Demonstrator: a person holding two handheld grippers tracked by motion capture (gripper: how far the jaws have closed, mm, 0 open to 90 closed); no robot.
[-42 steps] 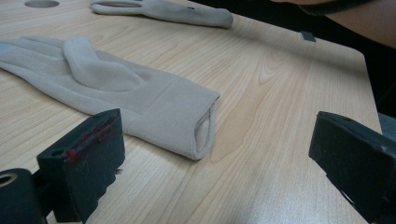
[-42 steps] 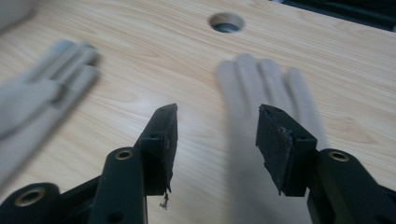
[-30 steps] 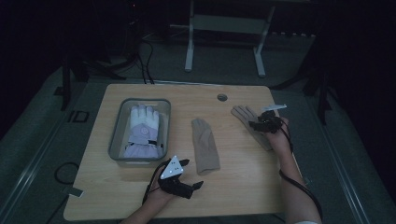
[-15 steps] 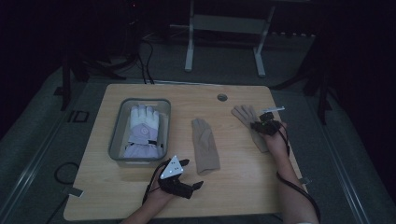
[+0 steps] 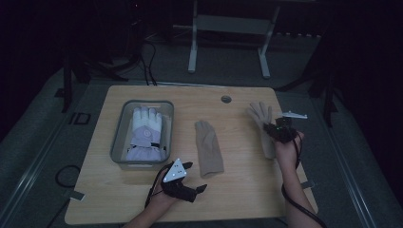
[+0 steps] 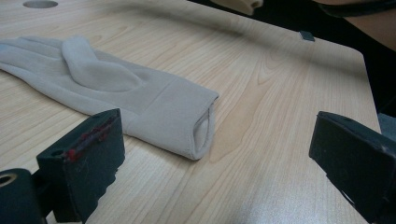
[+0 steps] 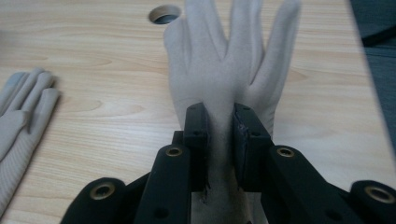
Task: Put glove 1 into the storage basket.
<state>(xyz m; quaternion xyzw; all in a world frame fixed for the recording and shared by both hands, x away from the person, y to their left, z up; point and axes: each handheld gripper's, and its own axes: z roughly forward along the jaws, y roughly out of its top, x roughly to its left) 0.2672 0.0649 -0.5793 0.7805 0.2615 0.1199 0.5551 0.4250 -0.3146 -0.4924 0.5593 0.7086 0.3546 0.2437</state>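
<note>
A beige glove lies flat mid-table, fingers pointing away. Its open cuff faces my left gripper, which stands open a short way in front of it with nothing between the jaws. From above, the left gripper is near the table's front edge. A second beige glove lies at the right with fingers spread. My right gripper is shut on it, pinching a fold of fabric near the palm. In the high view the right gripper covers that glove's lower part.
A grey bin at the left holds a thick white and lavender glove. A round cable hole is near the table's far edge. Beyond the table, white frame legs stand on dark floor.
My right gripper has shifted slightly toward the person along the right glove. The left gripper and the middle glove have not moved.
</note>
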